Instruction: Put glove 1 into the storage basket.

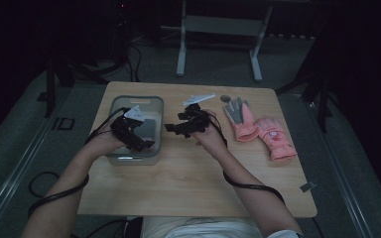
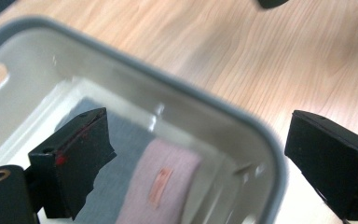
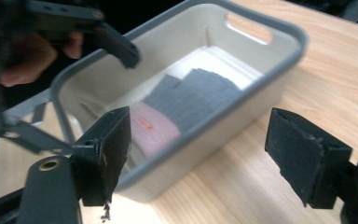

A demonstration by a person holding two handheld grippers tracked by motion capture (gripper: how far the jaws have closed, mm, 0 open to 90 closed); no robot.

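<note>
Putting gloves into the bin (image 1: 156,106) looks like the job here, and it seems about half done. One glove in the bin (image 3: 177,109) already lies flat on the bottom, pink at the cuff and grey at the fingers, with a small orange mark on the pink part. The left hand-held gripper (image 1: 138,141) hangs over the bin with its jaws wide apart and nothing between them. The right hand-held gripper (image 1: 181,128) sits just beside the bin, over the surface (image 1: 193,178), and its jaws are wide apart too, holding nothing.

Two more gloves still wait on the surface, over to the right and well away from the bin. The grey-palmed glove (image 1: 241,120) lies with its grey side up and its fingers spread. The pink glove (image 1: 276,138) lies next to it, touching it, with a little white picture on the back. My guess is these two go into the bin next.

The gloves look soft, thick and puffy, like winter gloves. They would squash easily when pinched.
</note>
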